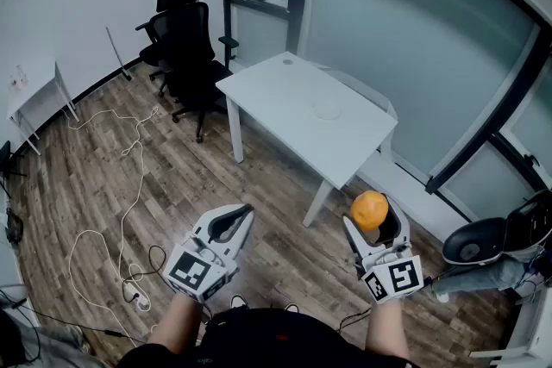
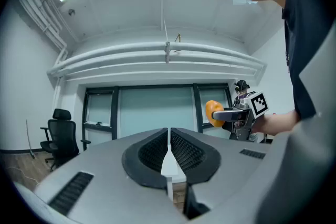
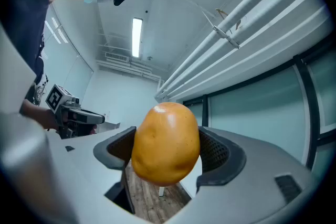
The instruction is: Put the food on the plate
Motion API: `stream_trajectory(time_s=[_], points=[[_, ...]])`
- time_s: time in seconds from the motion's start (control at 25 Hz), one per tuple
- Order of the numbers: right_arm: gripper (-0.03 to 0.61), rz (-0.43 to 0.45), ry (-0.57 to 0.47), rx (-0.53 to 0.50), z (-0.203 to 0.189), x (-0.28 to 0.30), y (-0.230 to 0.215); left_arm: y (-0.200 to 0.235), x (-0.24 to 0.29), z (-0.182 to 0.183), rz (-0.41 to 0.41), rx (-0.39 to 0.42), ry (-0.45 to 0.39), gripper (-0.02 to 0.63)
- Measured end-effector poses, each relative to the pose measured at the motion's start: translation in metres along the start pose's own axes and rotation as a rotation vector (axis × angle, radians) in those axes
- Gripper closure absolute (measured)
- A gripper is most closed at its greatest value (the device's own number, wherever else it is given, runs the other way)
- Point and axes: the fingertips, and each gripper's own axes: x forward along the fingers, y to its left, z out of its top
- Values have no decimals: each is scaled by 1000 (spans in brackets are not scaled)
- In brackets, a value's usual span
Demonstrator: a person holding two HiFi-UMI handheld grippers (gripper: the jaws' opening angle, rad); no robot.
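Note:
A round orange-yellow food item (image 1: 369, 209) sits between the jaws of my right gripper (image 1: 373, 225), which is shut on it and held up in the air at the lower right. In the right gripper view the food (image 3: 165, 144) fills the gap between the two black pads. My left gripper (image 1: 239, 216) is shut with nothing in it; in the left gripper view its pads (image 2: 184, 150) meet. A faint round white plate (image 1: 328, 109) lies on the white table (image 1: 276, 86) ahead, beyond both grippers.
Black office chairs (image 1: 185, 39) stand behind the table at the left. White cables (image 1: 129, 211) trail across the wooden floor. A small white side table (image 1: 34, 86) stands at the far left, and a black object (image 1: 483, 241) at the right by the glass wall.

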Motion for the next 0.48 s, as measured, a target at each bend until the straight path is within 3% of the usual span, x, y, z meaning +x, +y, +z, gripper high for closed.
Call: stream_trajectory(time_s=[0.48], points=[[199, 8, 0, -12, -6, 13, -4, 4, 15, -2, -14, 20, -17, 578]])
